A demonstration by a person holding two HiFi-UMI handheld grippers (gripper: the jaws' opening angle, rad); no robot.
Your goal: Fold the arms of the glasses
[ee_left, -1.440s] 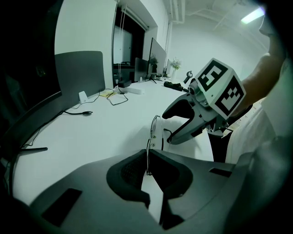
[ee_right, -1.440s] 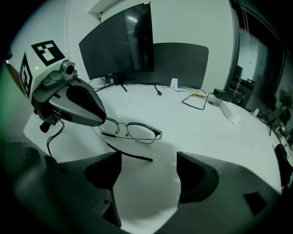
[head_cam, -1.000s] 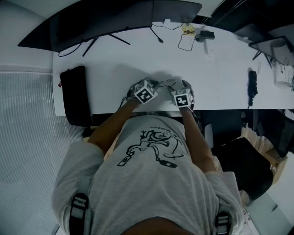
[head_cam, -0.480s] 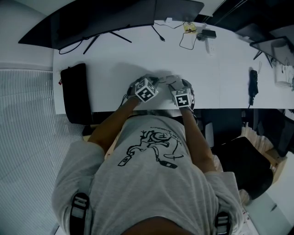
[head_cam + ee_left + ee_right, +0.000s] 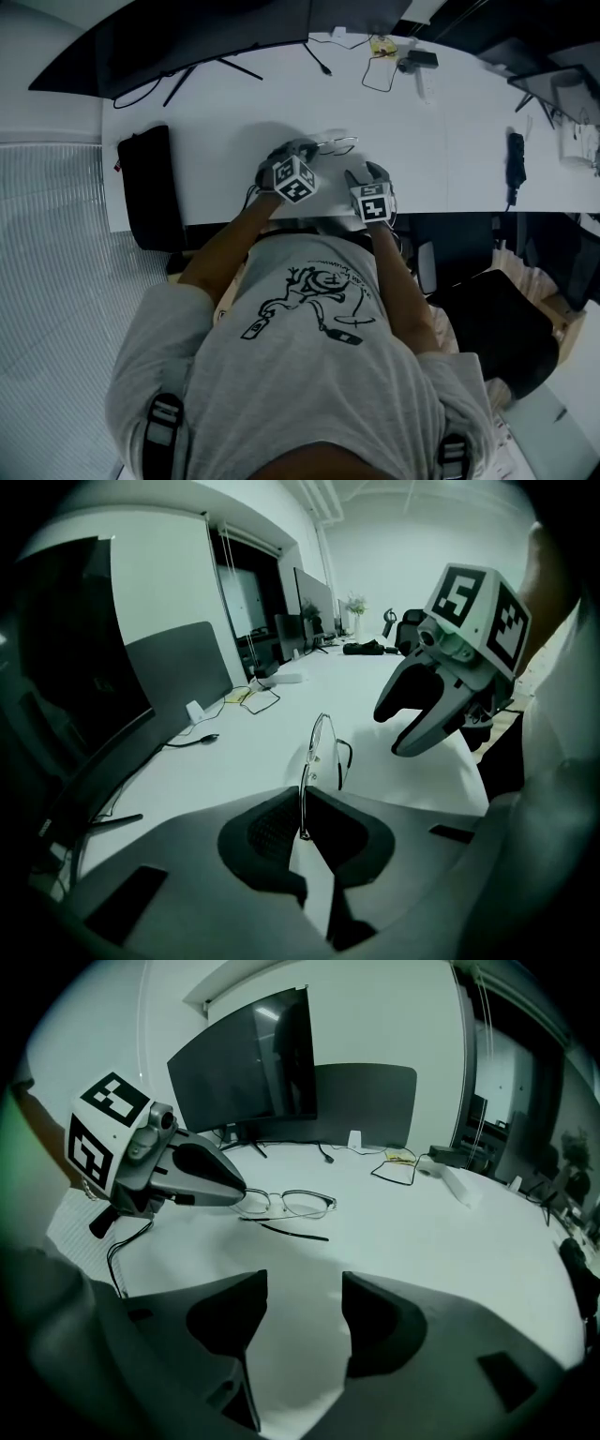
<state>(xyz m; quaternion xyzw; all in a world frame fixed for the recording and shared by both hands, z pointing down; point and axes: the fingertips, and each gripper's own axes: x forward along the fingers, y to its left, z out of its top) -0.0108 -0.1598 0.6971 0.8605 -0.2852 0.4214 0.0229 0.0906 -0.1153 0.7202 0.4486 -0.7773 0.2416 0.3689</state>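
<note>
The thin metal-framed glasses [image 5: 291,1206] rest on the white desk [image 5: 441,141], lenses upright. One dark arm [image 5: 293,1232] lies along the desk in front of the lenses. My left gripper [image 5: 302,832] is shut on the glasses [image 5: 317,761] at one end of the frame, which I see edge-on between its pads. From the head view the glasses [image 5: 337,145] lie just beyond the left gripper [image 5: 305,152]. My right gripper [image 5: 305,1312] hangs a short way back from them; its jaws are closing with nothing between them. It also shows in the left gripper view, right gripper [image 5: 422,724], and in the head view, right gripper [image 5: 359,176].
Dark monitors [image 5: 216,37] stand along the desk's far edge. A black flat case [image 5: 145,187] lies at the left end. Cables and small devices [image 5: 394,66] sit at the far middle, a black object [image 5: 515,159] at the right. The near desk edge runs right under both grippers.
The right gripper has drawn back from the glasses toward the near edge. The left gripper has turned and shifted slightly away with the glasses.
</note>
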